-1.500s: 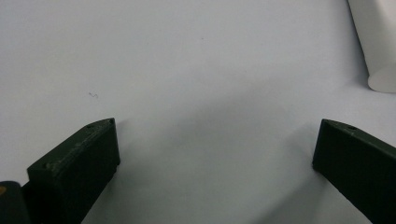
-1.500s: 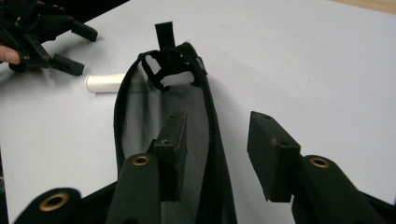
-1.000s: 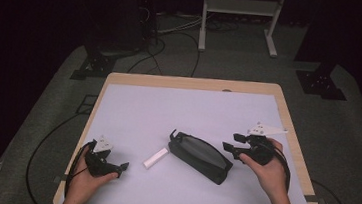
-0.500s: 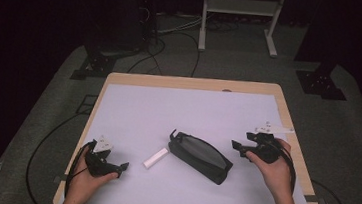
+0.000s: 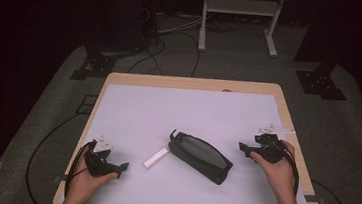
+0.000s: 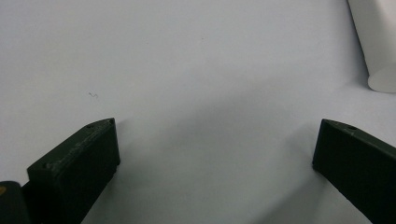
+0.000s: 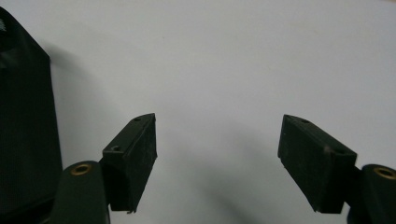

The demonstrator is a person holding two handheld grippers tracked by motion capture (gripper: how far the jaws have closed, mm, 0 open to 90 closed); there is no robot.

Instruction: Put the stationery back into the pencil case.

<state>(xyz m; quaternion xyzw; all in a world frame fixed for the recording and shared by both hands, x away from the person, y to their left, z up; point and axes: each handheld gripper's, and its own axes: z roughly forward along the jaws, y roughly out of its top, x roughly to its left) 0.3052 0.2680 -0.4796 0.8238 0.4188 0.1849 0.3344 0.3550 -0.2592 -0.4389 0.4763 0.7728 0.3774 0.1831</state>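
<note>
Right claw [image 5: 245, 149] has pulled back rightward, jaws just opening, empty; the pouch [image 5: 200, 156] lies left of it, long axis slanting toward the near right.

A dark lab or studio: cables [image 5: 174, 46] and stands [image 5: 237, 17] round one table [image 5: 191, 83].

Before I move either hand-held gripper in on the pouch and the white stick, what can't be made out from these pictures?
- Black pouch: high view, too small and dark to tell whether its zip is open; right gripper view, cut off by the left edge.
- White stick: high view, too small to identify; left gripper view, cut off by the top-right corner.
- Right hand-held gripper, left hand-held gripper: jaws apart with nothing between them; their bodies are cut off by the bottom edge.
</note>
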